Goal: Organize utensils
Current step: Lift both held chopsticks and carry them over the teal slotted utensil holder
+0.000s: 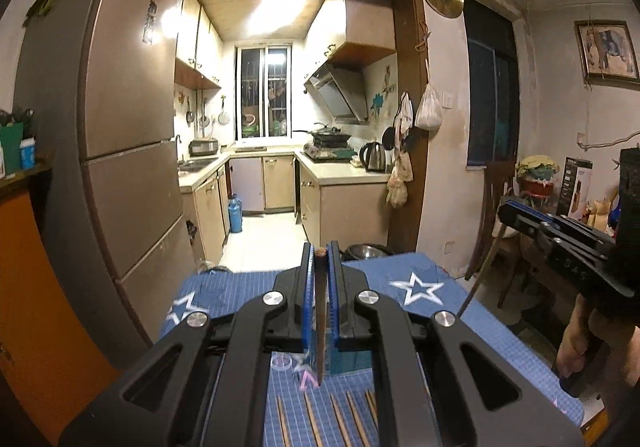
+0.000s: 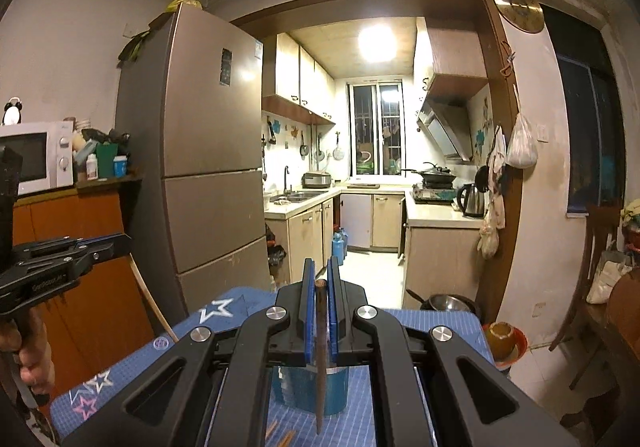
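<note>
My left gripper (image 1: 320, 247) is shut on a brown chopstick (image 1: 320, 311) that hangs down between the blue pads, its tip just above the blue table mat. My right gripper (image 2: 319, 267) is shut on another brown chopstick (image 2: 320, 351), held upright in front of a blue cylindrical holder (image 2: 308, 387). The holder also shows in the left wrist view (image 1: 348, 361). Several loose chopsticks (image 1: 336, 419) lie on the mat below the left gripper; a few also show in the right wrist view (image 2: 280, 437). The right gripper appears at the right of the left wrist view (image 1: 504, 207), its chopstick slanting down.
The table has a blue star-patterned mat (image 1: 416, 287). A small clear lid (image 1: 286, 363) lies on it. A fridge (image 1: 120, 127) stands left, a wooden chair (image 1: 496, 199) right, a metal bowl (image 2: 448, 303) beyond the far edge.
</note>
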{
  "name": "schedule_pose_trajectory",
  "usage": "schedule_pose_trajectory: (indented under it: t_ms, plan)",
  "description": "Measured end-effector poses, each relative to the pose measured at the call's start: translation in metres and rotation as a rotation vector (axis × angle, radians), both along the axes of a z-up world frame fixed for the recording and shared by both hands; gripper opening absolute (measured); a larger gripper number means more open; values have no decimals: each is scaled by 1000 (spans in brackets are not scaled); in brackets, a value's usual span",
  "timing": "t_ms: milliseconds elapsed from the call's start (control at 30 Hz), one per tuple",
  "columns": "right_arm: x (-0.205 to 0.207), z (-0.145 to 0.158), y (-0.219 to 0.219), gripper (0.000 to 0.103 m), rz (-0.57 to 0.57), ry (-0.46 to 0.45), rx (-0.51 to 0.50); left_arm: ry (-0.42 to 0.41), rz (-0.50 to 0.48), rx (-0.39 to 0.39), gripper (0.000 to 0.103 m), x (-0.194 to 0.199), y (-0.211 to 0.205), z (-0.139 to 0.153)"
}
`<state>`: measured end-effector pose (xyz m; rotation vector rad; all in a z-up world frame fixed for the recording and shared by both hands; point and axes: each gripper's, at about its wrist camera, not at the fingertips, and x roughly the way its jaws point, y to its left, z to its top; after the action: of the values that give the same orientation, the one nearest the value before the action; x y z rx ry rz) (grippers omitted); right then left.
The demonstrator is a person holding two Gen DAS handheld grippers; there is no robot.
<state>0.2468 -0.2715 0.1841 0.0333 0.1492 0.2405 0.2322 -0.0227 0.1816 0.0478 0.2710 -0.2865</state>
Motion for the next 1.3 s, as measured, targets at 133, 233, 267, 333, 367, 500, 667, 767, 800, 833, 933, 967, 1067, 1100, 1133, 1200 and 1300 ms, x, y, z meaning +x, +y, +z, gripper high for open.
schedule_pose_trajectory:
  t_ms: [133,233,267,333,367,500,667,767,800,833,933,967,1067,1100,1133,1200,1300]
  plan:
    - [27,24,-4,7,-12,-14,8,-17,1,-3,5,17,-9,16]
    - [47,37,-8,7,-22,-17,12,-29,-2,-7,5,32,-14,25]
    - [51,40,-8,7,-24,-17,13,-29,0,-10,5,37,-14,27]
    - [63,45,-9,7,-31,-16,11,-31,-1,-26,5,48,-14,30]
    - [70,48,-10,7,-33,-13,14,-31,2,-33,5,55,-15,30]
    - [92,49,-11,7,-39,5,26,-27,2,-44,5,73,-18,29]
    - [113,38,-6,7,-34,31,28,0,-3,-67,5,97,-20,18]
    - [123,25,1,7,-28,51,14,12,-6,-55,5,108,-26,11]
    - [126,21,4,7,-26,58,9,14,-7,-52,5,110,-27,9]
    - [128,18,6,7,-25,63,8,16,-7,-49,5,113,-28,7]
    - [137,5,9,7,-22,81,7,31,-5,-44,5,120,-32,-2]
    - [138,2,10,7,-22,85,8,36,-2,-39,5,123,-33,-7]
    - [144,-7,9,7,-25,94,15,48,0,-34,5,128,-33,-15]
    - [146,-10,8,7,-27,97,18,54,0,-34,5,130,-34,-18]
    - [147,-13,7,7,-27,101,21,60,-2,-37,5,132,-33,-20]
    - [149,-18,8,7,-28,109,22,69,-1,-36,5,135,-34,-25]
    - [154,-24,8,7,-28,120,23,84,1,-31,5,141,-34,-32]
